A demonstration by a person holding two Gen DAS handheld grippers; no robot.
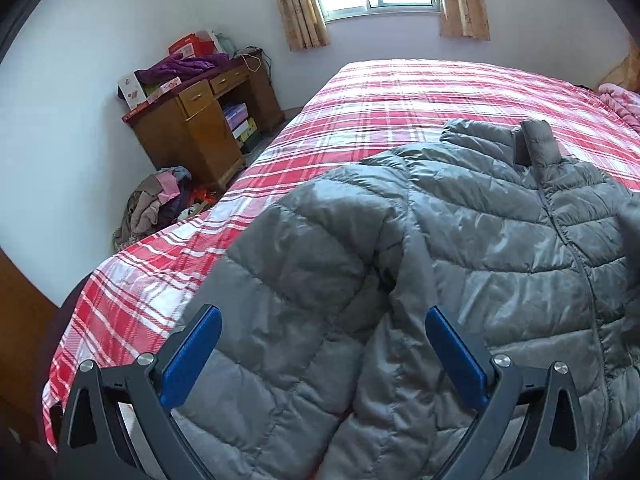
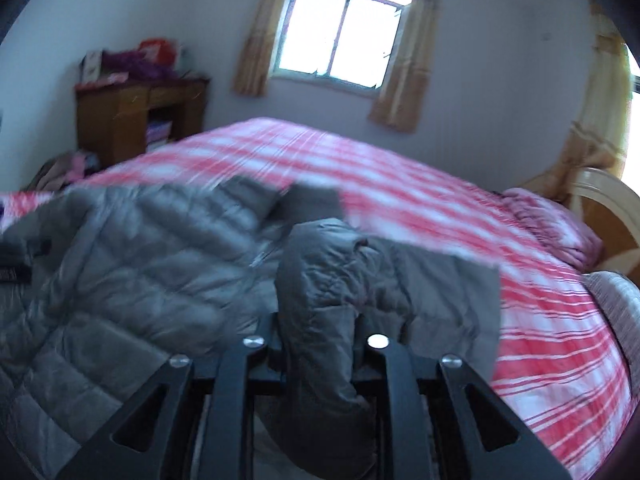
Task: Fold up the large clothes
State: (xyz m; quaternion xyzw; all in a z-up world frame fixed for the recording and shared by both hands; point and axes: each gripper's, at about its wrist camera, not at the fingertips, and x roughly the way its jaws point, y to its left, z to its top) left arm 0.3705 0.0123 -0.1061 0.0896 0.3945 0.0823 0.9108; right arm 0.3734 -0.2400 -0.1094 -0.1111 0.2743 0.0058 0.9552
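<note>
grey puffer jacket (image 1: 460, 240) lies front up on the plaid bed (image 1: 360, 92), collar toward the window. our left tongs (image 1: 322, 316) stand wide apart over the near sleeve (image 1: 304, 280), gripping nothing. our right tongs (image 2: 316, 340) are clamped on the other sleeve (image 2: 320, 280), which looks lifted. we judge the sleeve fold-in is underway; next, lay that sleeve across the chest.

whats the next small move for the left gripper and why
Probably close the left gripper on the near sleeve of the grey puffer jacket: its jaws stand wide open around that sleeve, while the right gripper already pinches a bunched fold of the jacket.
</note>
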